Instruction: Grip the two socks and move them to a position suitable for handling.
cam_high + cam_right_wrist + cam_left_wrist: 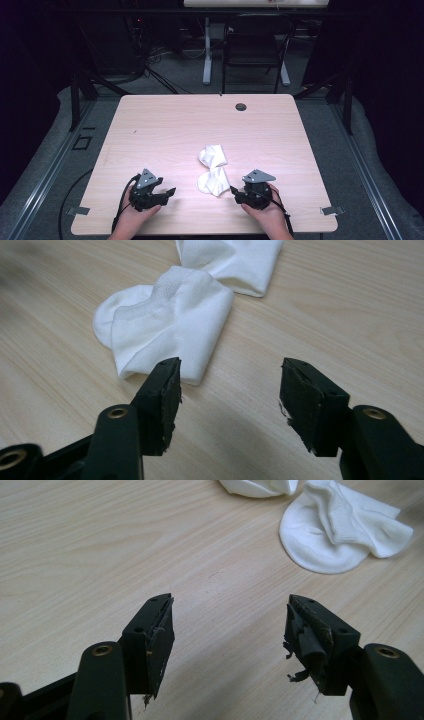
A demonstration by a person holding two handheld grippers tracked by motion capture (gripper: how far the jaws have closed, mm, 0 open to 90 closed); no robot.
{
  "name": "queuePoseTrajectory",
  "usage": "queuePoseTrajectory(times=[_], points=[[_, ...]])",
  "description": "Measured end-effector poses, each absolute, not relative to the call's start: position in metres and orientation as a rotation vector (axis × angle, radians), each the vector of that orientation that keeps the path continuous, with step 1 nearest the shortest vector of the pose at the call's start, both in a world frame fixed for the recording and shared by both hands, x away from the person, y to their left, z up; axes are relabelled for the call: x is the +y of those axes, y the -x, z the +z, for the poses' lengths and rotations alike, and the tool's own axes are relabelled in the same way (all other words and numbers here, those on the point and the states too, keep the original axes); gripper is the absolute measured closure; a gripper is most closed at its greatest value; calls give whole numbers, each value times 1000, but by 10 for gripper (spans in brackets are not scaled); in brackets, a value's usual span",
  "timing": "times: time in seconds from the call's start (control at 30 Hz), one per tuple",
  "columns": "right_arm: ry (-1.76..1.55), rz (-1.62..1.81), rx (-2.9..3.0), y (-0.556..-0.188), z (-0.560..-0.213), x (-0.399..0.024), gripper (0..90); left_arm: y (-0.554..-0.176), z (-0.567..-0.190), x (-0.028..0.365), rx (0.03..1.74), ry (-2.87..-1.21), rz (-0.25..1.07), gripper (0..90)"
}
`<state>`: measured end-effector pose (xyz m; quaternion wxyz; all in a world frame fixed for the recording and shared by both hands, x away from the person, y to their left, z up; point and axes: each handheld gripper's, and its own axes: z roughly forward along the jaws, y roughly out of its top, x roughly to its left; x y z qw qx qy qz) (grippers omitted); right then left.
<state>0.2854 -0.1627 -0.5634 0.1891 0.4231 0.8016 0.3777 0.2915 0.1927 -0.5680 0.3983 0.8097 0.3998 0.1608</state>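
Two white socks lie crumpled near the middle of the light wooden table [150, 125]. The nearer sock [214, 182] [340, 532] [165, 325] touches the farther sock [212, 155] [260, 486] [235, 260]. My left gripper [171, 192] [230, 630] rests low at the front left, open and empty, its jaws turned toward the socks. At the front right, my right gripper [233, 190] [230, 395] is open too, with its left fingertip just short of the nearer sock's edge and nothing between the jaws.
A round cable hole [241, 106] sits near the table's far edge. Beyond the table stand a dark chair [252, 47] and a white desk leg [207, 55]. Black cables trail from both grippers over the front edge.
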Motion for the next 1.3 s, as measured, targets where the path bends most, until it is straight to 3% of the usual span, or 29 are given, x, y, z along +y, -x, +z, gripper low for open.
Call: queuePoseTrajectory(times=[0.43, 1.1, 1.3], points=[[-1227, 1088, 2275, -285, -562, -160, 574, -288, -568, 191, 989, -2034, 393, 359], [-1206, 1095, 2316, -290, -561, -154, 636, -287, -570, 181, 946, -2072, 327, 434], [-1145, 1053, 2346, -296, -551, -142, 711, -286, -569, 180, 932, -2072, 327, 449]])
